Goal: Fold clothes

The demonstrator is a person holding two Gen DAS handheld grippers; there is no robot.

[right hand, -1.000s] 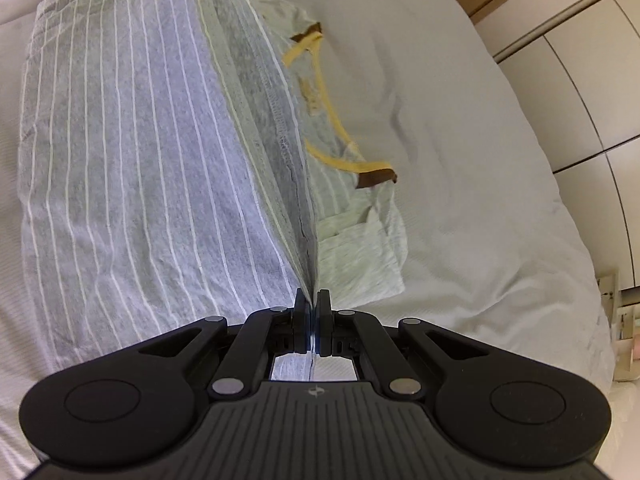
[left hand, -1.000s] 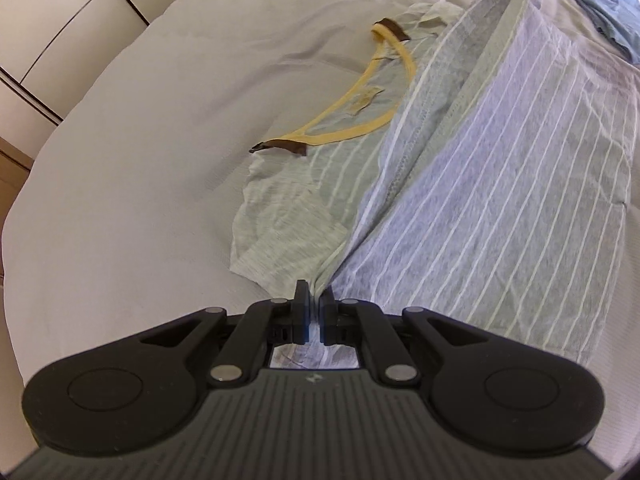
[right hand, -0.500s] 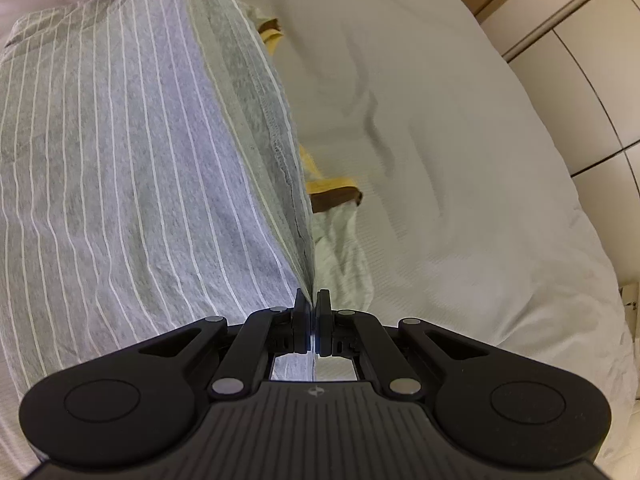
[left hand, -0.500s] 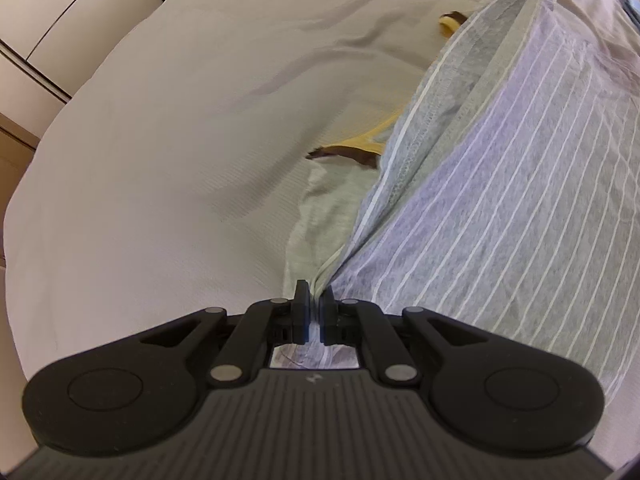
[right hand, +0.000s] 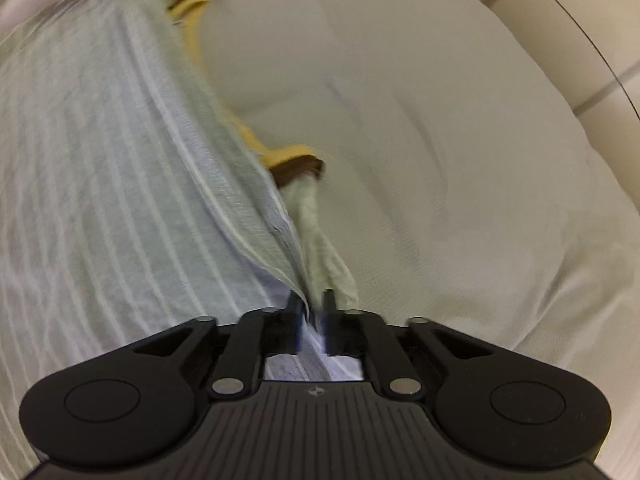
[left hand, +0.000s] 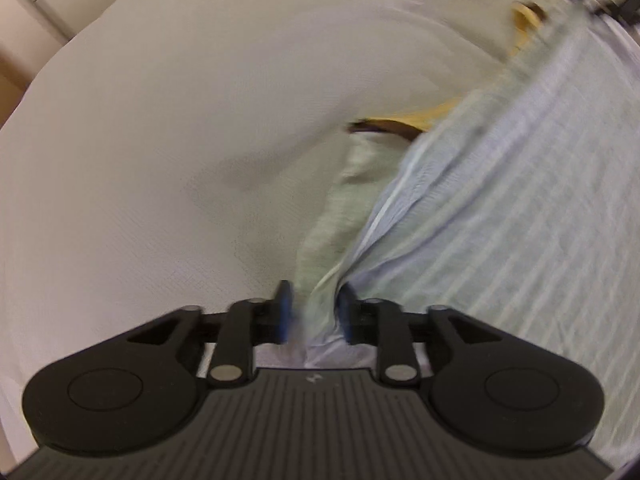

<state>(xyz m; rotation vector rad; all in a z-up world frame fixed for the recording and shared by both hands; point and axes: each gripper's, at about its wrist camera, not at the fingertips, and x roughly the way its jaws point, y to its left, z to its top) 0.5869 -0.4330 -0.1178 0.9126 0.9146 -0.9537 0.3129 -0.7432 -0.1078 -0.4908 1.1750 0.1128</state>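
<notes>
Nearest, the left gripper (left hand: 313, 308) has its fingers apart, and the hem corner of the striped shirt (left hand: 500, 216) lies loose in the gap between them. Likewise the right gripper (right hand: 312, 316) has its fingers a little apart, the shirt's other hem corner running up between them; whether either pad touches the cloth is lost in the blur. Beyond the fingers, the grey shirt with thin white stripes lies folded over itself on the bed (left hand: 180, 140), its pale sleeve (right hand: 320, 232) peeking out beside the folded edge. Farther off, the yellow collar (right hand: 280, 152) with a brown tip shows past that edge.
</notes>
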